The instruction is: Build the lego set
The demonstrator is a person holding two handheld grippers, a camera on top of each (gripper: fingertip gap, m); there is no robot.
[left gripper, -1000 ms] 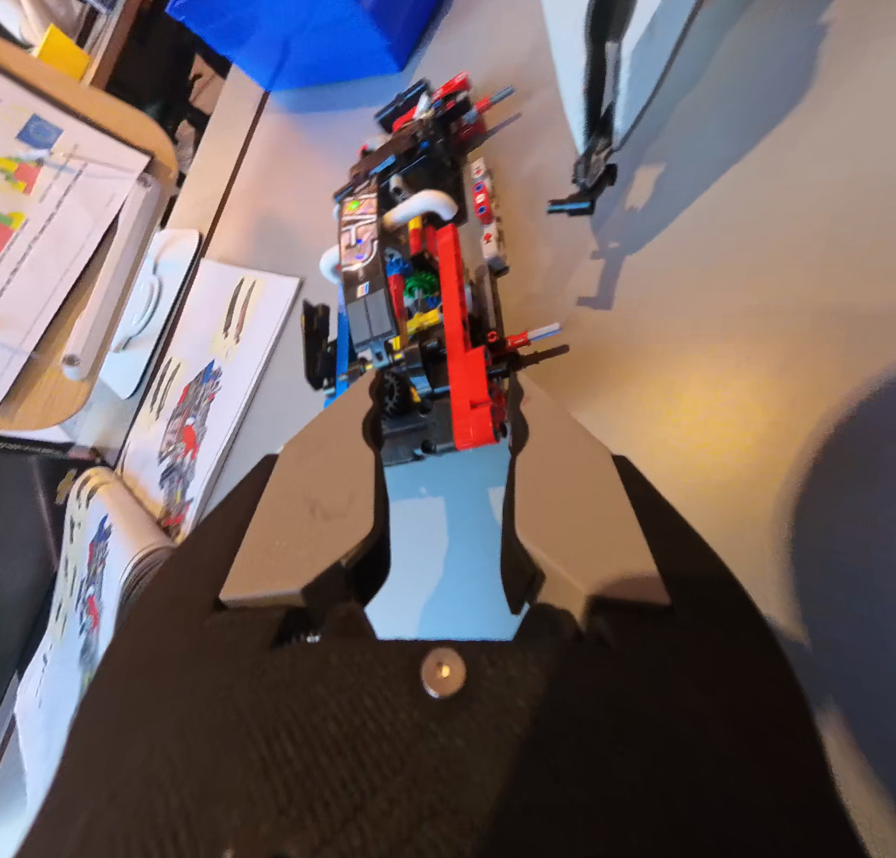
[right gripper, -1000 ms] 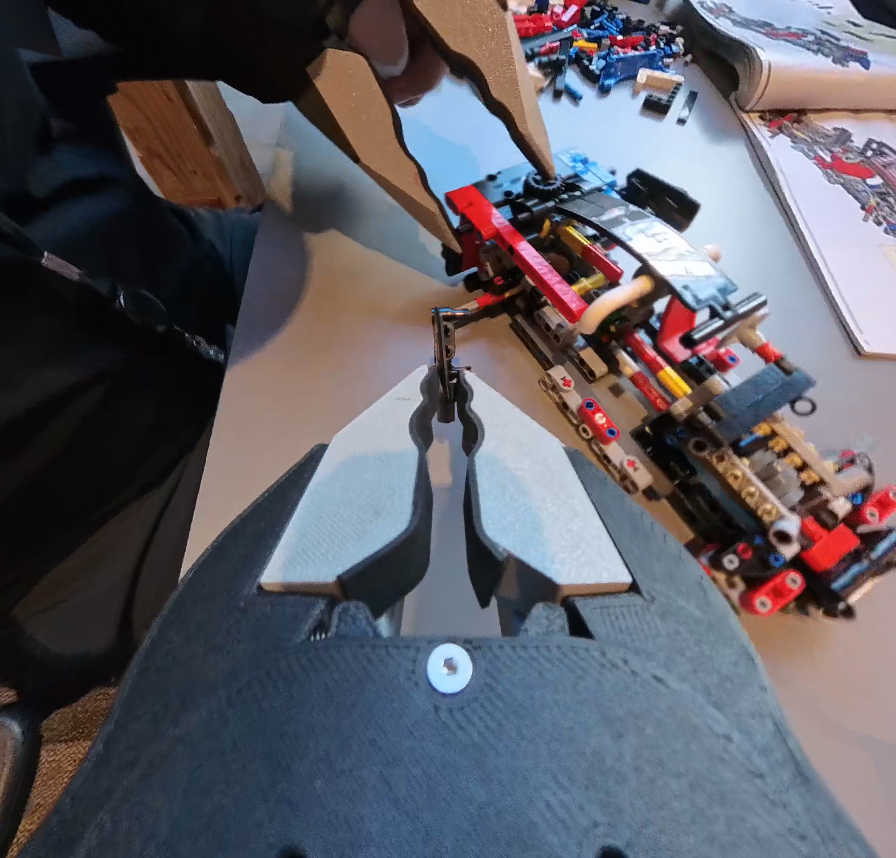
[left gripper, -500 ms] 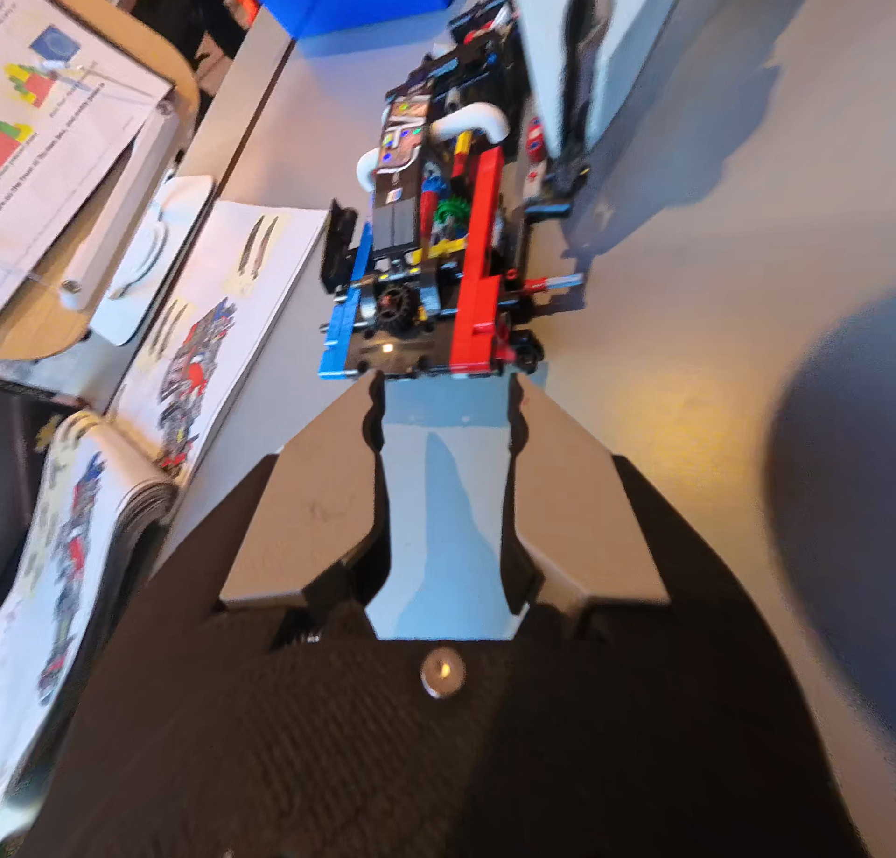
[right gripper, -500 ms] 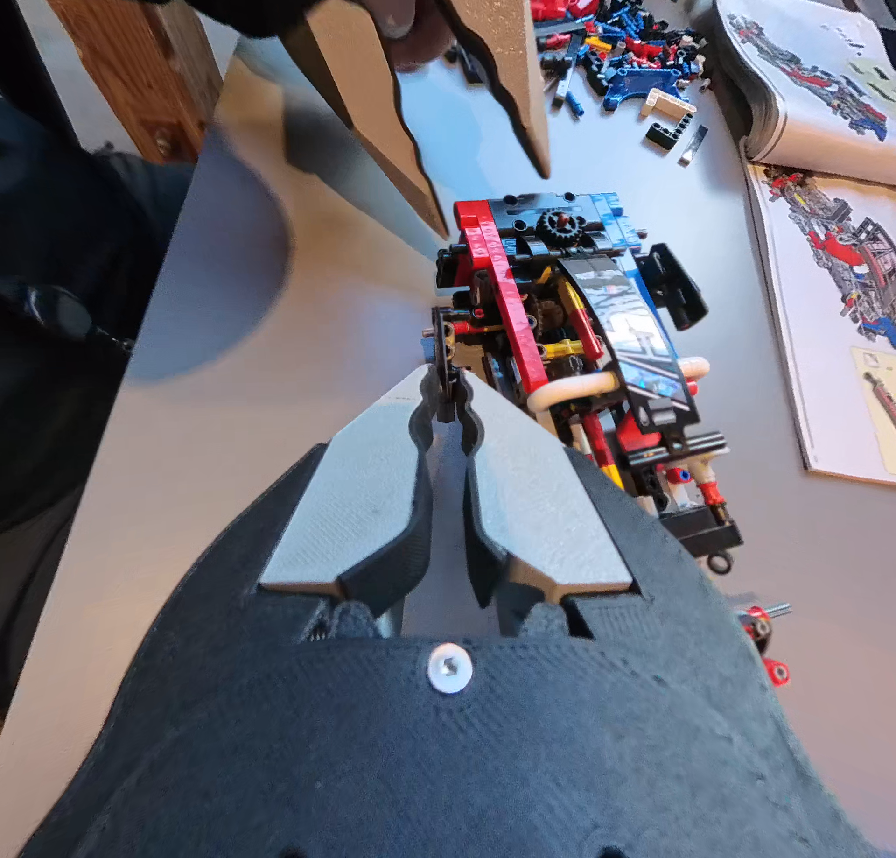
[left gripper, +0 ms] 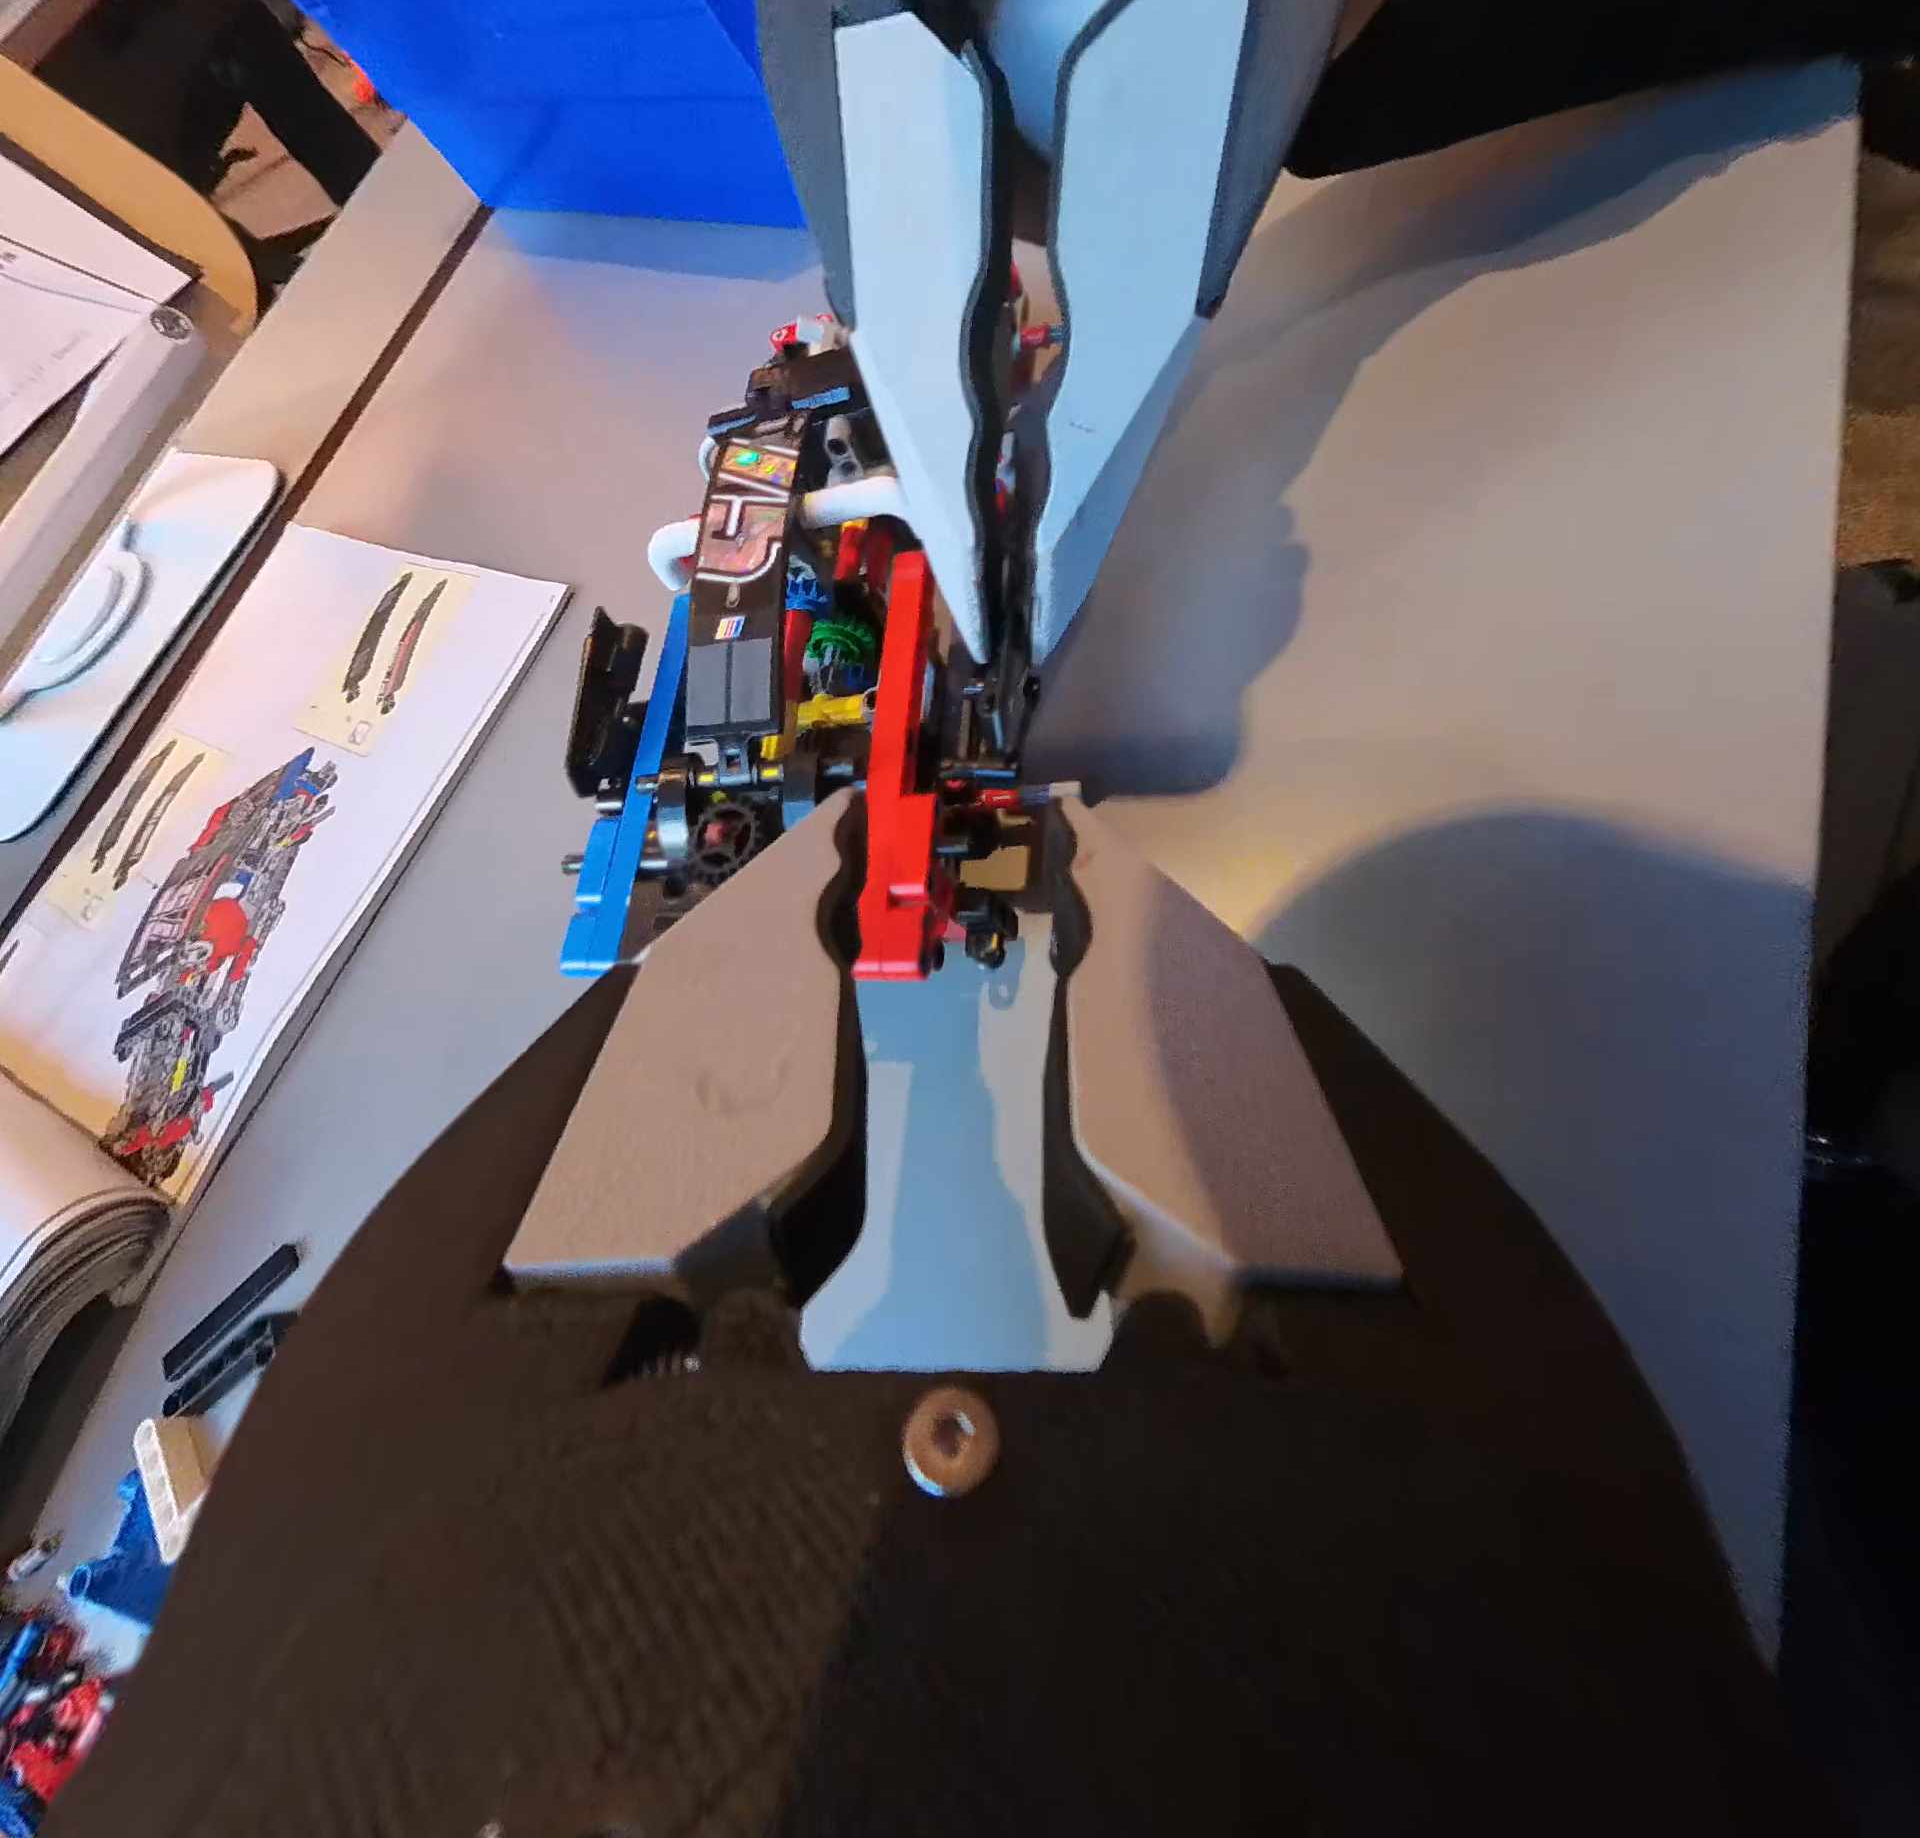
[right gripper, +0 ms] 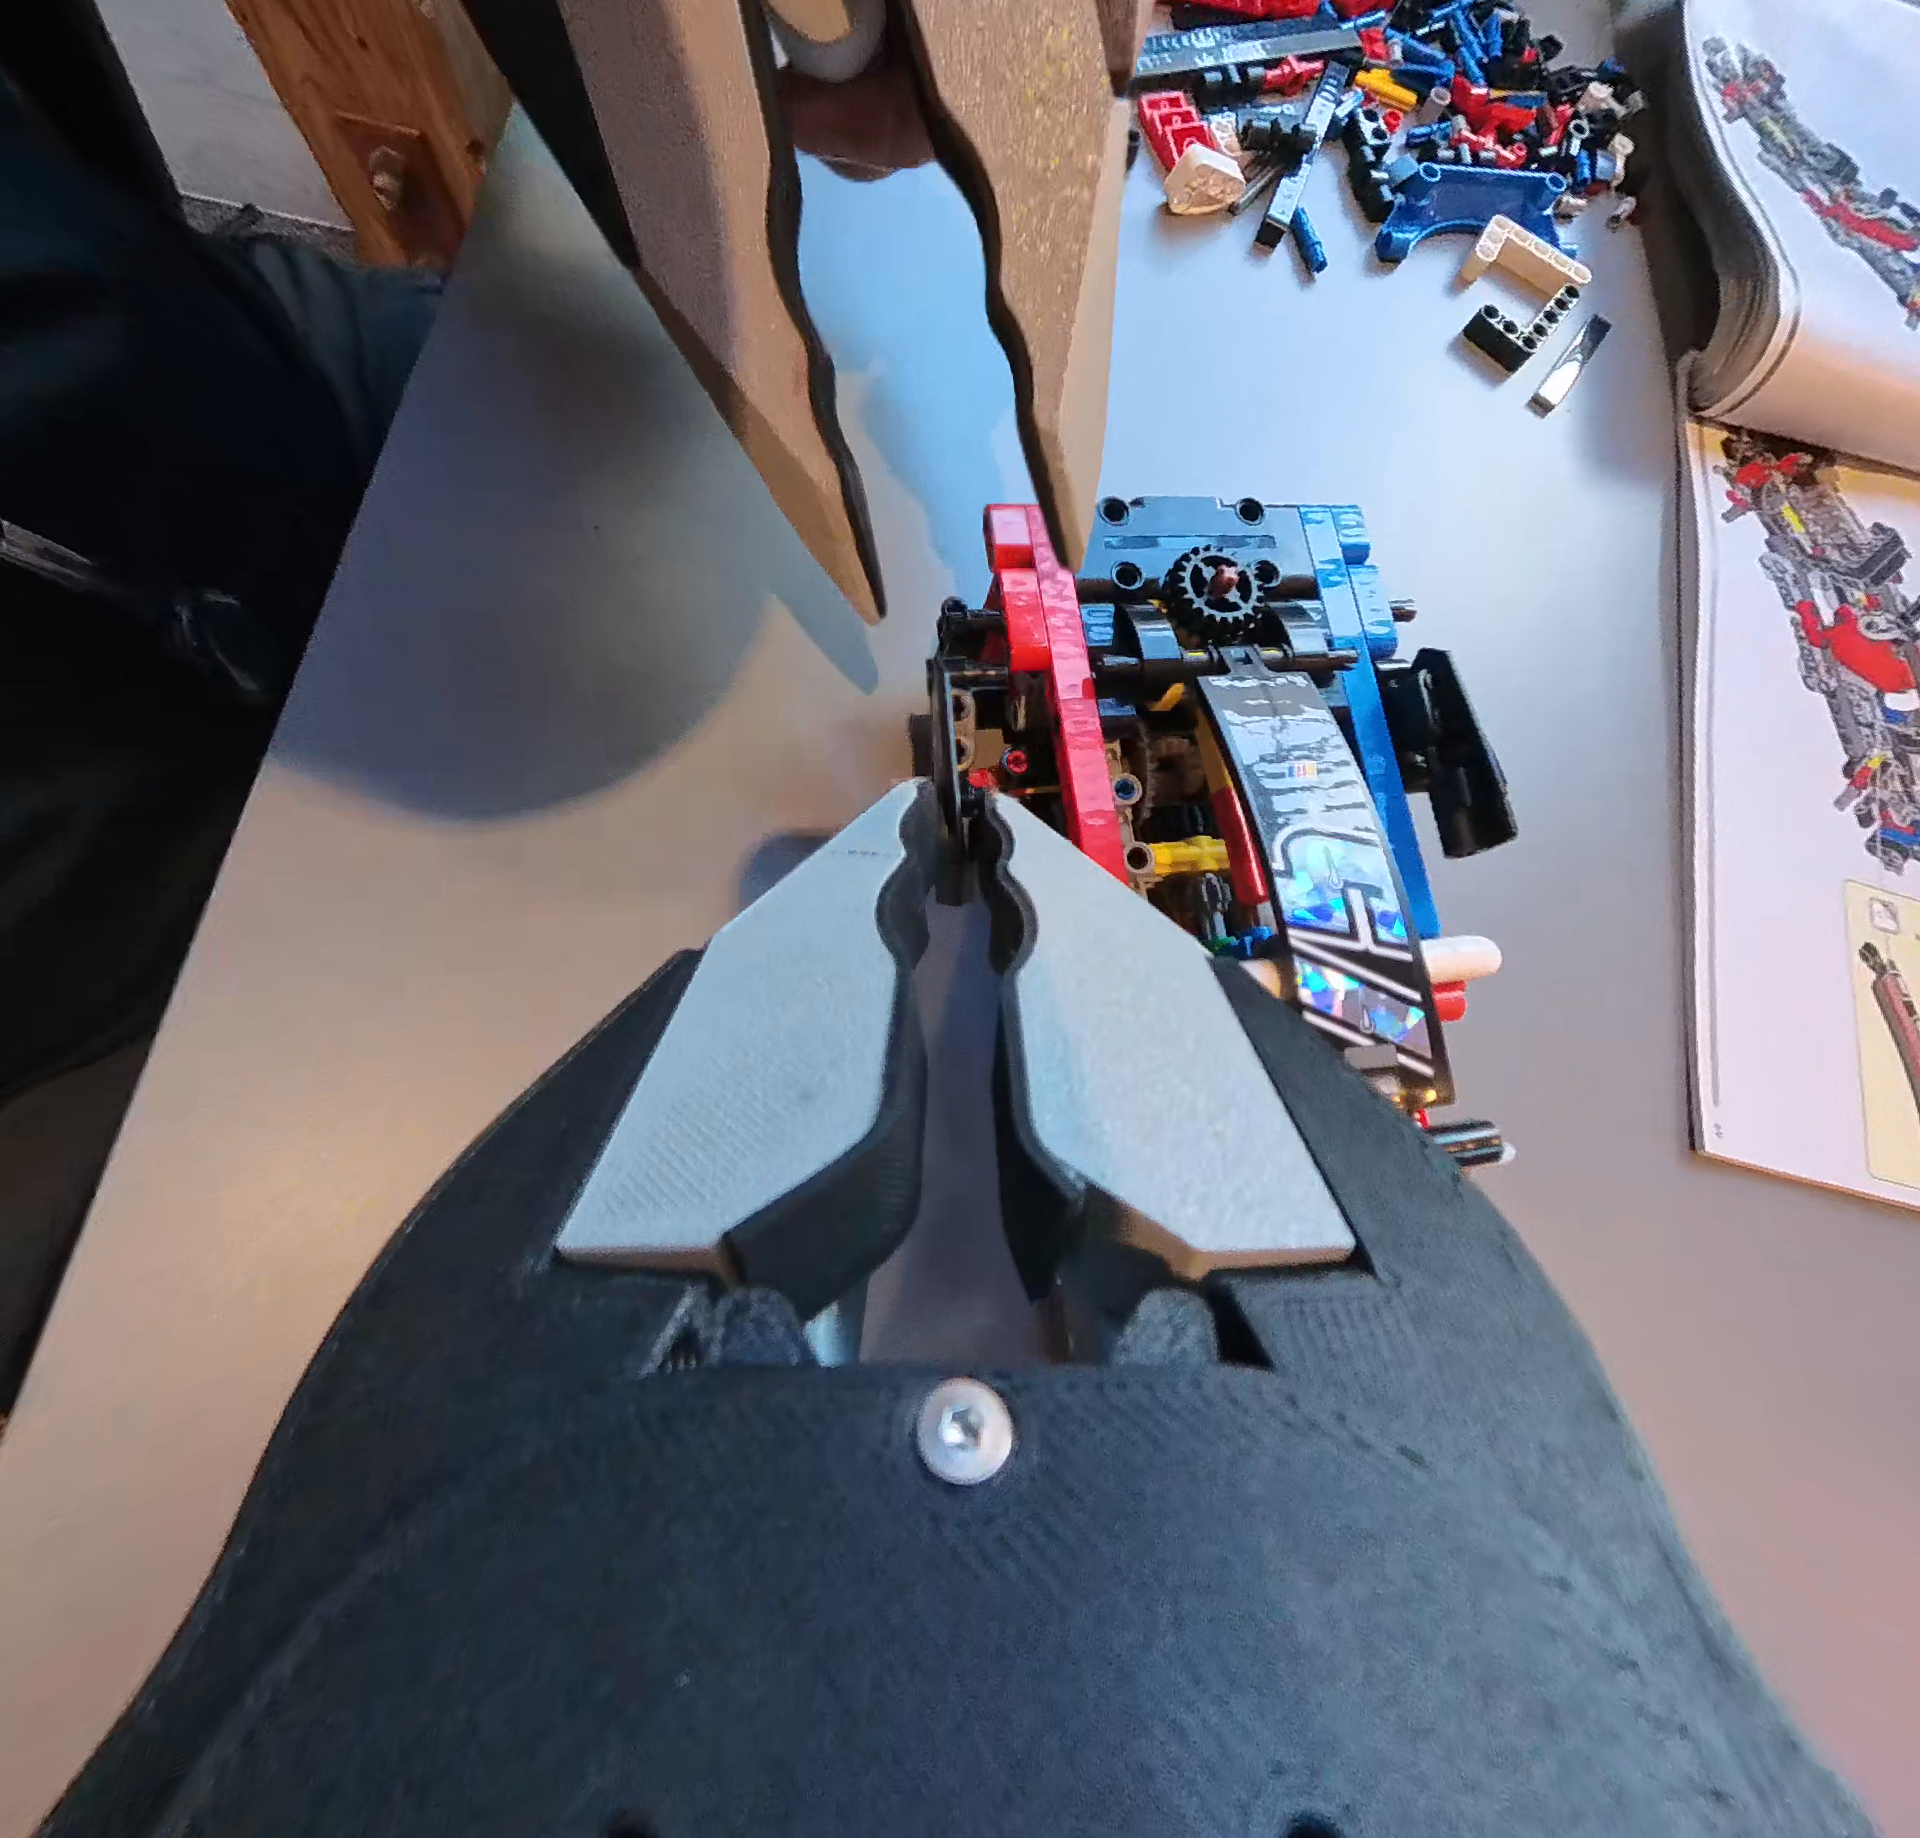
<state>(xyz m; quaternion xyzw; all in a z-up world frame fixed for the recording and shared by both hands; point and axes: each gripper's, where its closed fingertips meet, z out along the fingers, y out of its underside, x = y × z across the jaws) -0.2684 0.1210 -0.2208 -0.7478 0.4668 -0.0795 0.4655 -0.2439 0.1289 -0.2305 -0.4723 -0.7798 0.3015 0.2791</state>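
A partly built lego model [right gripper: 1195, 749] lies on a grey table [right gripper: 1299, 354], a long vehicle frame with a red beam [right gripper: 1060, 687] along one side, a blue beam [right gripper: 1371, 708] along the other and a black curved panel [right gripper: 1320, 853] with shiny stickers between them. A small black gear [right gripper: 1214, 586] sits on its near end.

In the right wrist view the right gripper [right gripper: 961, 832] fills the lower half, its jaws clenched on a thin black lego piece [right gripper: 956, 739] that stands upright against the model's side next to the red beam. At 12 o'clock the left gripper [right gripper: 966, 562] comes down from above with its jaws spread apart, one tip touching the end of the red beam and the other over bare table at 10 o'clock of the model.

In the left wrist view the left gripper [left gripper: 951, 853] straddles the red beam's end without closing on it, and the right gripper [left gripper: 1003, 645] reaches in from 12 o'clock.

Loose lego pieces [right gripper: 1403, 105] are heaped at 1 o'clock in the right wrist view. An open instruction booklet [right gripper: 1808, 749] lies at 3 o'clock. A blue box [left gripper: 582, 74] stands at 11 o'clock in the left wrist view.
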